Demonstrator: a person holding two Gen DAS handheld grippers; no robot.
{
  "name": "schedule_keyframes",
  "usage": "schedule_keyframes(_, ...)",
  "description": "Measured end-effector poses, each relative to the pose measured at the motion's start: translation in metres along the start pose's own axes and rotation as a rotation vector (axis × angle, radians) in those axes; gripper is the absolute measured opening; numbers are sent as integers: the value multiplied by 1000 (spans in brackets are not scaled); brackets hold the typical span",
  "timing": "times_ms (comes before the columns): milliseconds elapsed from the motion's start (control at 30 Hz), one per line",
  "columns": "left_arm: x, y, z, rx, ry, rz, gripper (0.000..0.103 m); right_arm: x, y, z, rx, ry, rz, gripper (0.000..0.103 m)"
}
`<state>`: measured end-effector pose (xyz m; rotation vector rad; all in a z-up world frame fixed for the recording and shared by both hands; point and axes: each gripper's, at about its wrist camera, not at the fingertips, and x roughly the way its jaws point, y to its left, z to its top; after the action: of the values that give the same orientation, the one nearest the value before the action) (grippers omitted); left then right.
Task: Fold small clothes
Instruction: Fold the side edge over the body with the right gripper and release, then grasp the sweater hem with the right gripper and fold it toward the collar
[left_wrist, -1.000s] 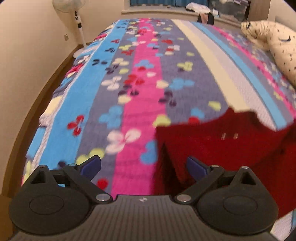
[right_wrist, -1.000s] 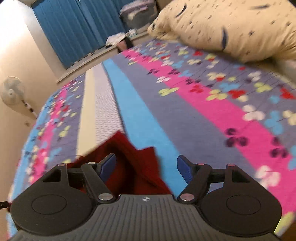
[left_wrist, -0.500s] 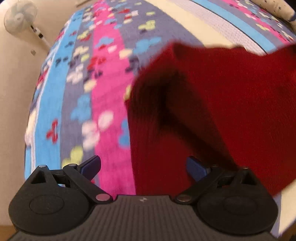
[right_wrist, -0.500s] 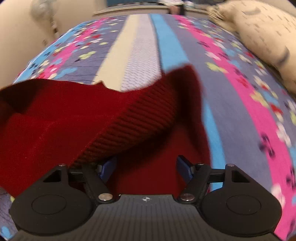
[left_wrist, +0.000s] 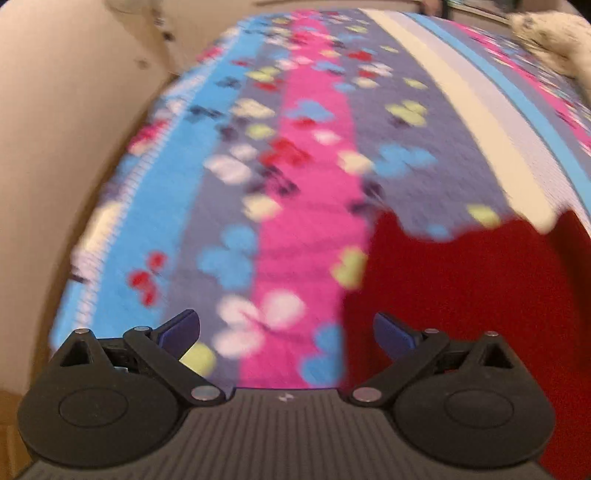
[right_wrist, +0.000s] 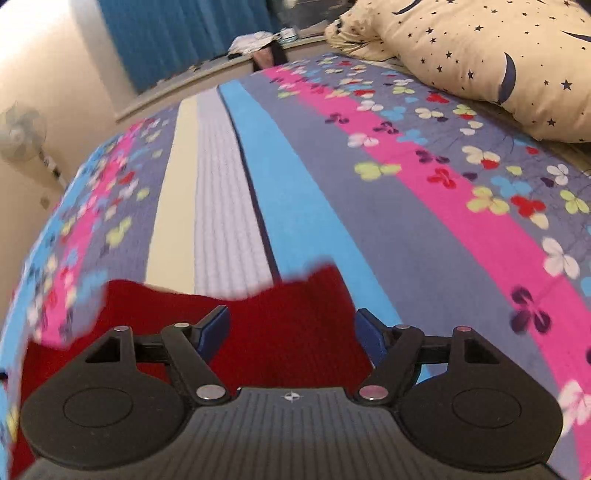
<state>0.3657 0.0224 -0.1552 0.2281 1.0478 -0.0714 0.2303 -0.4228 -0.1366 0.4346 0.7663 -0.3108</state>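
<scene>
My left tool (left_wrist: 286, 332) is wide open, empty, over the bed (left_wrist: 306, 155) beside the red knit (left_wrist: 461, 295). My right tool (right_wrist: 291, 332) is opening; knit (right_wrist: 288, 325) lies between its jaws, ungripped.

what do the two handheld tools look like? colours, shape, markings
Both match. The left tool and right tool each have a dark grey ribbed body with a small pale emblem at its front edge, two round black housings, black linkage arms with silver rivet pins, and blue fingers. No cables, hands or sleeves in view.
</scene>
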Motion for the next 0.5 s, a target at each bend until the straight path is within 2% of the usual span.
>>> schedule_keyframes(67, 4, -10, -11, 31, 14, -72, 101, 3, -9, -23, -11, 26, -11, 77)
schedule_keyframes(133, 7, -26, -16, 63, 14, -100, 101, 8, -21, -37, 26, 45, -31, 77)
schedule_keyframes(267, 13, -54, -6, 128, -3, -41, 101, 20, -29, -40, 118, 43, -17, 77)
schedule_keyframes(367, 22, -64, 10, 131, -26, 5, 99, 29, -21, -29, 87, 12, 4, 77)
schedule_keyframes(400, 26, -65, 16, 119, -32, 14, 84, 32, -18, -26, 67, 3, 0, 77)
schedule_keyframes(433, 29, -65, 21, 116, -30, 15, 58, 36, -15, -21, 46, -6, -3, 74)
schedule_keyframes(467, 35, -66, 27, 126, -7, 10, 15, 40, -13, -17, 30, -10, 6, 47)
schedule_keyframes(500, 37, -65, 32, 106, 16, 19, 10, 44, -12, -15, 10, 2, 16, 12)
